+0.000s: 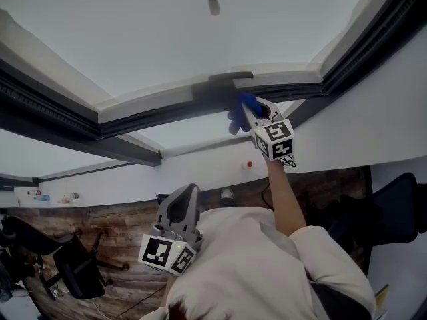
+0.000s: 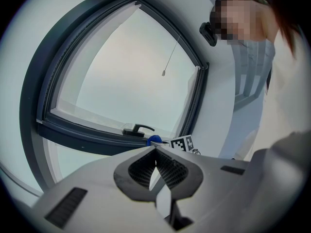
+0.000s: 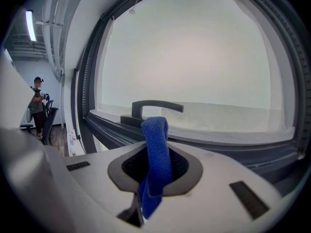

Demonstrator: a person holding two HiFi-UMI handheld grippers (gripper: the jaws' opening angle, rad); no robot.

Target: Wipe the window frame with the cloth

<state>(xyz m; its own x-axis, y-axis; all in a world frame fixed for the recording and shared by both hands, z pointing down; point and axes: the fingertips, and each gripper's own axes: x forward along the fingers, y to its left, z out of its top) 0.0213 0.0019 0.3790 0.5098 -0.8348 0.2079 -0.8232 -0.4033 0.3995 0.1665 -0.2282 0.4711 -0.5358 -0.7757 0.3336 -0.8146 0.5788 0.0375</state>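
A dark window frame [image 1: 167, 109] runs across the head view, with a black handle [image 1: 230, 77] on its lower rail. My right gripper [image 1: 252, 109] is raised to that rail just below the handle and is shut on a blue cloth [image 1: 240, 109]. In the right gripper view the cloth [image 3: 155, 130] stands up between the jaws, with the handle [image 3: 153, 107] and rail [image 3: 228, 147] close behind it. My left gripper [image 1: 189, 191] hangs low by the person's chest, jaws together with nothing in them. The left gripper view shows the window frame [image 2: 92, 136], the handle [image 2: 138, 129] and the cloth [image 2: 154, 140] from afar.
A pull cord [image 1: 213, 4] hangs in front of the glass. Office chairs stand at the lower left [image 1: 73, 265] and the right [image 1: 393, 205] on a wood floor. Small bottles [image 1: 67, 197] sit on a ledge at the left. A person [image 3: 37, 106] stands far off.
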